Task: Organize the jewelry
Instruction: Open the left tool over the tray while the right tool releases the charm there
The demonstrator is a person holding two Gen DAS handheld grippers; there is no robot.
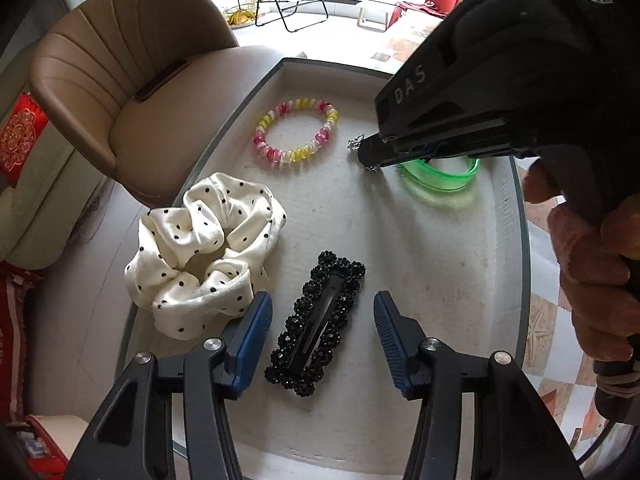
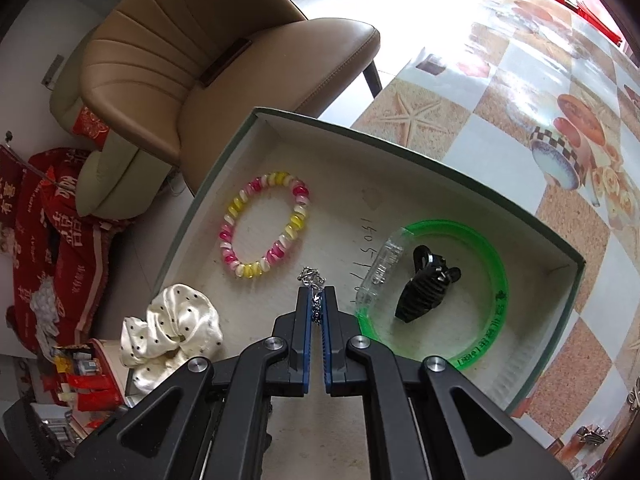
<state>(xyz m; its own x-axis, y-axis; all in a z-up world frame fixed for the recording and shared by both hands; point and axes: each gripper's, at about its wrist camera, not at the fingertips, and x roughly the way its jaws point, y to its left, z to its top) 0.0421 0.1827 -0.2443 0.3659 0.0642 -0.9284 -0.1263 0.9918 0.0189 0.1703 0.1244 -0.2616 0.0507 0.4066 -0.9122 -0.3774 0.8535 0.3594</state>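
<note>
Shallow box, pale lining, on patterned table.

Contents:
- 1 black beaded hair clip, flat on lining, between pads of left gripper; jaws apart, pads clear of clip on both sides.
- 1 white dotted scrunchie, near left wall, just beside left pad.
- 1 pink-yellow coil bracelet, far end.
- 1 green bangle, ringing 1 black claw clip.
- 1 silver chain piece, pinched in closed right gripper, tip protruding.

Tan chair beside box.
</note>
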